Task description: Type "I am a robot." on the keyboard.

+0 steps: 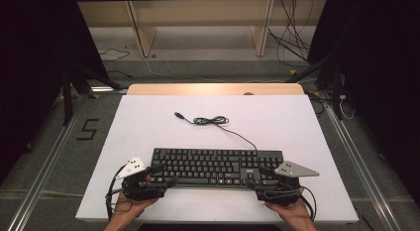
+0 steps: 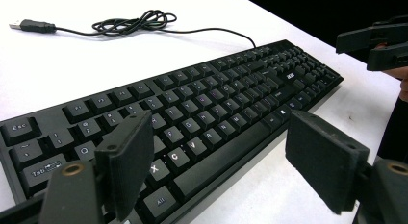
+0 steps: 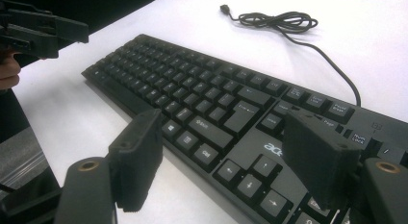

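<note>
A black keyboard (image 1: pixel 215 166) lies flat on the white table top (image 1: pixel 148 122), near its front edge. Its cable (image 1: pixel 210 121) is coiled behind it and ends in a loose USB plug (image 1: pixel 179 114). My left gripper (image 1: pixel 163 175) hovers at the keyboard's front left corner, open, with the keys (image 2: pixel 202 113) and the front edge between its pads (image 2: pixel 127 161). My right gripper (image 1: pixel 258 177) is at the front right corner, open over the arrow keys (image 3: pixel 255 178). Neither pair of pads presses on anything. Each gripper view also catches the other gripper, the right one (image 2: pixel 373 41) and the left one (image 3: pixel 45 29).
A wooden strip (image 1: pixel 213 88) borders the table's far side. Beyond it are shelf legs (image 1: pixel 141 28) and loose cables (image 1: pixel 292 42) on the floor. A "5" mark (image 1: pixel 88 129) and metal rails (image 1: pixel 44 171) lie left of the table. White surface spreads around the coiled cable.
</note>
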`<act>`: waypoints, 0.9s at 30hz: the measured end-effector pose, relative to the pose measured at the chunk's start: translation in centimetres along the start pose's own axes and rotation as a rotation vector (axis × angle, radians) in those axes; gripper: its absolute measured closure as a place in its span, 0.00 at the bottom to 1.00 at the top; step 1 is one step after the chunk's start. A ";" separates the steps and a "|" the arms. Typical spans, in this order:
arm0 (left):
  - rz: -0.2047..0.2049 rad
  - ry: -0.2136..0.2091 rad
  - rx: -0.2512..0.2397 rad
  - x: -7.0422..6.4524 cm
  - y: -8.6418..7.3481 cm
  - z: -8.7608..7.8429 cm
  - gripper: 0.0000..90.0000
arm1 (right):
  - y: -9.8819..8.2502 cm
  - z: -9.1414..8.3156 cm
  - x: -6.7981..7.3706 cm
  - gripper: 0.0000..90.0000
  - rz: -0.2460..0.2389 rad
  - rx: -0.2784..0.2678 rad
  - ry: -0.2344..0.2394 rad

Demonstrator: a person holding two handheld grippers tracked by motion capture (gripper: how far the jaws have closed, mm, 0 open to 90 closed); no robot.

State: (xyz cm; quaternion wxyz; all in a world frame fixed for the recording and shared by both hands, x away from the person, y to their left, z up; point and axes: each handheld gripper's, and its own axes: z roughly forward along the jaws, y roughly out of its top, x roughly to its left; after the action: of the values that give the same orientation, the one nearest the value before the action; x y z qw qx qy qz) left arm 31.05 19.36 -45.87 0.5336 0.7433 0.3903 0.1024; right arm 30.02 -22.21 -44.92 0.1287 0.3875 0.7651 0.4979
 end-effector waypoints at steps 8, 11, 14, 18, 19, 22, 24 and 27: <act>0.000 0.003 0.000 0.0 0.0 0.1 0.28 | 0.1 0.2 0.1 0.35 0.001 0.002 -0.001; 0.000 0.005 0.002 0.0 0.0 0.1 0.28 | 0.2 0.3 0.1 0.35 0.001 0.004 0.001; -0.004 0.012 0.003 0.2 0.0 0.1 0.28 | 0.4 0.6 0.2 0.35 -0.001 0.005 0.005; -0.004 0.023 0.010 0.4 -0.1 0.1 0.28 | 0.7 1.3 0.4 0.36 0.002 0.006 0.021; -0.008 0.032 0.011 0.4 -0.1 0.2 0.28 | 0.9 1.5 0.4 0.37 0.003 0.011 0.023; -0.010 0.040 0.011 0.5 -0.1 0.2 0.28 | 1.2 2.1 0.5 0.37 0.005 0.022 0.032; -0.015 0.048 0.012 0.6 -0.1 0.1 0.28 | 1.5 2.8 0.6 0.38 -0.001 0.038 0.034; -0.025 0.064 0.019 0.8 -0.1 0.2 0.29 | 1.9 3.3 0.7 0.40 0.000 0.041 0.035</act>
State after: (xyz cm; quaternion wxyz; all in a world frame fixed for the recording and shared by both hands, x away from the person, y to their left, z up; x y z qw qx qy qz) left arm 31.67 19.82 -46.25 0.5150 0.7398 0.4172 0.1157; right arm 32.36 -19.16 -44.67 0.1075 0.3813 0.7773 0.4888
